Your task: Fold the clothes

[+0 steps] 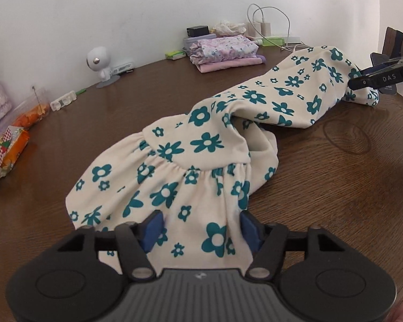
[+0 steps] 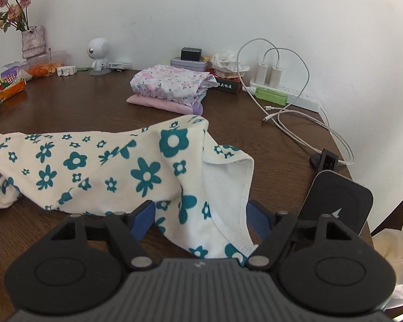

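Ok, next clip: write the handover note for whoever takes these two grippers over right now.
Left gripper: open, jaws straddling the gathered skirt hem of the floral dress, pads not pressing.
Right gripper: open, neckline end of the dress between its jaws.
The dress lies bunched and stretched lengthwise across the brown table, not yet folded.
Done: a folded stack sits near the back wall.
Left: probably spread the dress flat, fold it, then add it to the stack.
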`<state>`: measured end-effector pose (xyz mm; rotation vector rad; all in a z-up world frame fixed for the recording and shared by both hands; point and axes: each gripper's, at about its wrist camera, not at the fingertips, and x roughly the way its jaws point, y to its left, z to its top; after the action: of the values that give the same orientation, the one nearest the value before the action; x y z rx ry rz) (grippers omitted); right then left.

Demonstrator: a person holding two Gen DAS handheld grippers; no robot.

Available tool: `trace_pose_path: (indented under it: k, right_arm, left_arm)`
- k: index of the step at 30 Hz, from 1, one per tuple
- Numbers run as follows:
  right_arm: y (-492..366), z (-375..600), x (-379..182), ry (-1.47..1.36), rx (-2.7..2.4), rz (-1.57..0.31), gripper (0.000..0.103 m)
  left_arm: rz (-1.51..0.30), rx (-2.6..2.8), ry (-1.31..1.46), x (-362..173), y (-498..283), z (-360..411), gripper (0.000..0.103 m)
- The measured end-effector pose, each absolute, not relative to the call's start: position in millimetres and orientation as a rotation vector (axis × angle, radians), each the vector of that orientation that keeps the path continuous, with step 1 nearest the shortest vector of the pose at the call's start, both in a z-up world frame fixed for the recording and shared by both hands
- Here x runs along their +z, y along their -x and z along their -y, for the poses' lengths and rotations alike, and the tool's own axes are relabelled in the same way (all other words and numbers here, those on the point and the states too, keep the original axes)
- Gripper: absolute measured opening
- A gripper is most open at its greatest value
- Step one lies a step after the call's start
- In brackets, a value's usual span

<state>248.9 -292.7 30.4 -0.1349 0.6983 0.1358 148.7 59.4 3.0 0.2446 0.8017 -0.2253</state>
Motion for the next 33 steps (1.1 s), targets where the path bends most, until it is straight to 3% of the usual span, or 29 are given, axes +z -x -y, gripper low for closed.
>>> trace_pose_path:
  k: [2, 3, 4, 10, 21, 28, 33]
  right_arm:
    - [-254, 295, 20, 0.119, 0.148, -0.732, 0.051]
    - [-256, 295, 16, 0.107, 0.160, -0.750, 0.024]
    - [-256, 295, 14, 0.087, 0.177, -0.761, 0.006]
    - [-227, 292, 49, -0.006, 0.286, -0.655, 0.004]
    - [-190, 281, 196, -0.050, 0.427, -0.333, 0.003]
    - [-152, 270, 274, -0.010, 0.449, -0.150, 0.003]
    - [-115, 268, 305, 0.027, 0.489, -0.118, 0.003]
  left_arm:
    - [-0.797, -0.217, -0.231, 5, -150, -61, 0.026]
    - [-0.790, -0.211, -0.234, 7, -151, -62, 0.020]
    - [-0.787, -0.211, -0.234, 8, -152, -65, 0.013]
    - [-0.707, -0.138, -0.170, 45, -163, -109, 0.005]
    - [-0.432, 0.001, -0.137, 147, -179, -153, 0.004]
    - [-0.218, 0.046, -0.098, 232, -132, -180, 0.005]
    - [-0.151, 0.041, -0.171, 274, -89, -183, 0.005]
